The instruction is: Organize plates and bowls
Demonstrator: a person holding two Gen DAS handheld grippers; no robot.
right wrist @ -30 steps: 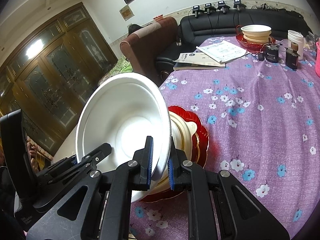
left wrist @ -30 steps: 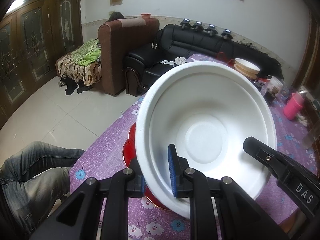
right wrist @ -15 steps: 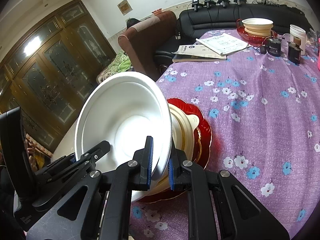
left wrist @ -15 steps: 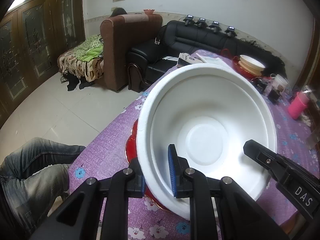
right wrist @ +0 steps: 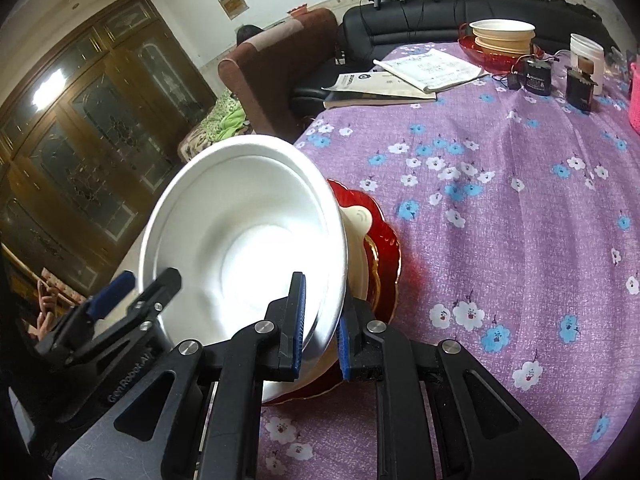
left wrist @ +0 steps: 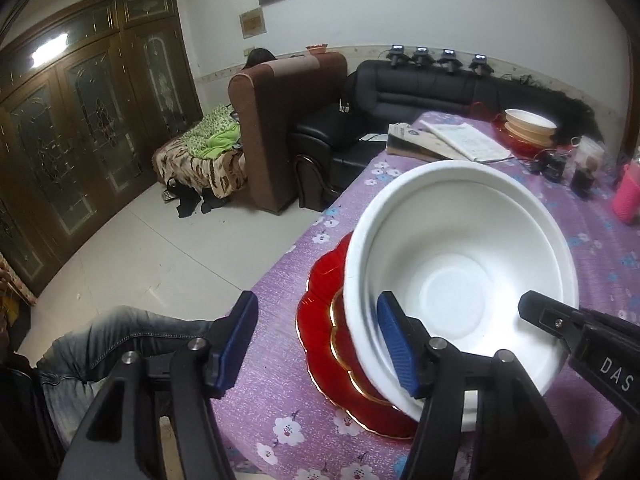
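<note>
Near desk [right wrist: 500, 208] edge: white bowl [left wrist: 460, 288] tilted over red plate [left wrist: 320, 320]; R gripper [right wrist: 320, 320] fingers clamp its rim, L gripper [left wrist: 316, 344] fingers wide.

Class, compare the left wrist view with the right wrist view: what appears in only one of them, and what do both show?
Only the left wrist view shows the jeans-clad leg and the left claw wide open, with the bowl's rim between its fingers. Only the right wrist view shows the right claw pinching the rim. Both show the tilted white bowl over the red plate, the purple flowered tablecloth, an open booklet and the far bowl stack.
</note>
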